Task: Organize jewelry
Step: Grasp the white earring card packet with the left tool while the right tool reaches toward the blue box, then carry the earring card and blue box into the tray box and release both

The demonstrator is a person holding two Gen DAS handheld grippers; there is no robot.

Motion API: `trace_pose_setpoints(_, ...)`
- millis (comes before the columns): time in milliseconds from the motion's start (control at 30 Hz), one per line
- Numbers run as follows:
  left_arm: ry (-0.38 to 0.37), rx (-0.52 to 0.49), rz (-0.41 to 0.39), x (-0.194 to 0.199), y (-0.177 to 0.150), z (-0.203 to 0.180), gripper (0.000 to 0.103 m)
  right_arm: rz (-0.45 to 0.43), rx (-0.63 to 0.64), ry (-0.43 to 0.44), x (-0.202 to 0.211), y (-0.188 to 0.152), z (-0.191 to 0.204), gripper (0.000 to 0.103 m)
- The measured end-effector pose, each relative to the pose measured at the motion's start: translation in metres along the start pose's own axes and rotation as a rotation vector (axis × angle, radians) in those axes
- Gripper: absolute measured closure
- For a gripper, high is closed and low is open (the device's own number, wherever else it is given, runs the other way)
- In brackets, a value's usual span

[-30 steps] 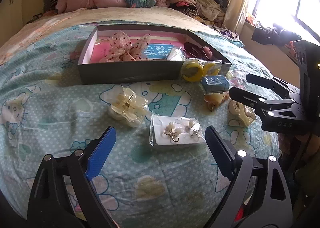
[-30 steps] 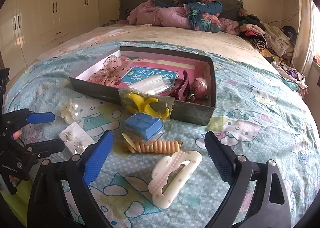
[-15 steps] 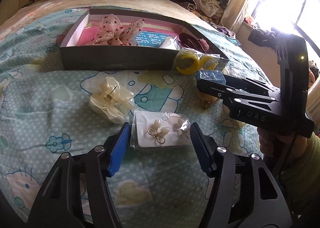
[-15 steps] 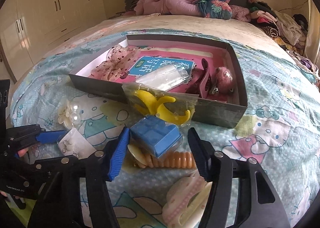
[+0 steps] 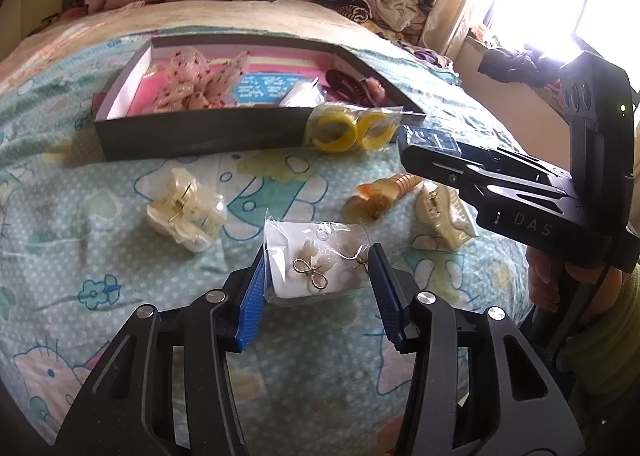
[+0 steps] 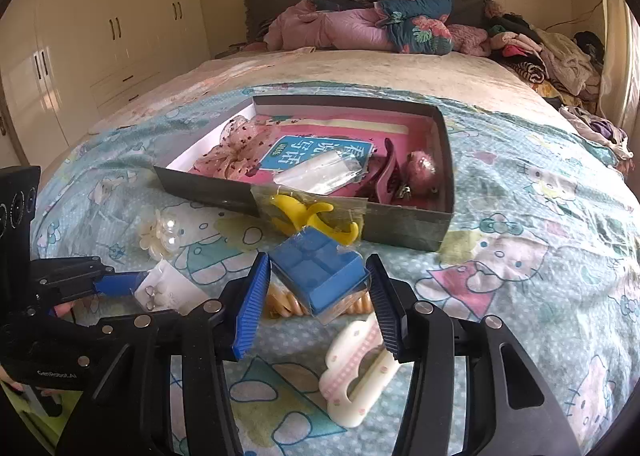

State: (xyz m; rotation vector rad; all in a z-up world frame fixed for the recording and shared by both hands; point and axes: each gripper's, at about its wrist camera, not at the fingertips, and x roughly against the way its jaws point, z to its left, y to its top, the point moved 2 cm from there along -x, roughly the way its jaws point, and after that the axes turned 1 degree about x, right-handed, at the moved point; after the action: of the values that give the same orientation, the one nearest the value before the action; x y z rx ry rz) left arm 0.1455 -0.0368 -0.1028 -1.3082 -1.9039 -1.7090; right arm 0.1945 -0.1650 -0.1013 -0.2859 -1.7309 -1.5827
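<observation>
Earring card (image 5: 316, 264), bagged, lies at 6 o'clock on the bedspread (image 5: 120, 256) between the left gripper (image 5: 316, 296) pads, seemingly touching; right gripper (image 6: 318, 296) likewise brackets the blue box (image 6: 320, 272), grasp unconfirmed, both likely bound for the tray (image 6: 404, 228) at 12 o'clock.

Left tongs (image 5: 316, 288) astride earring packet (image 5: 316, 264)

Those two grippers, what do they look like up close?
Both are matte black frames with silver bolts and ribbed blue finger pads. The right gripper carries white "DAS" lettering and a green light; the left gripper reads "GenRobot.AI". No cables show.
</observation>
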Motion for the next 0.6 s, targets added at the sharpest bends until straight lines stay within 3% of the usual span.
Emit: trace_pose_setpoints(600,0.016,-0.025,-0.087,0.013,0.032,-0.012,0.063,-0.062,-0.036,-0.062,0.045,-0.004,-0.023,0.056)
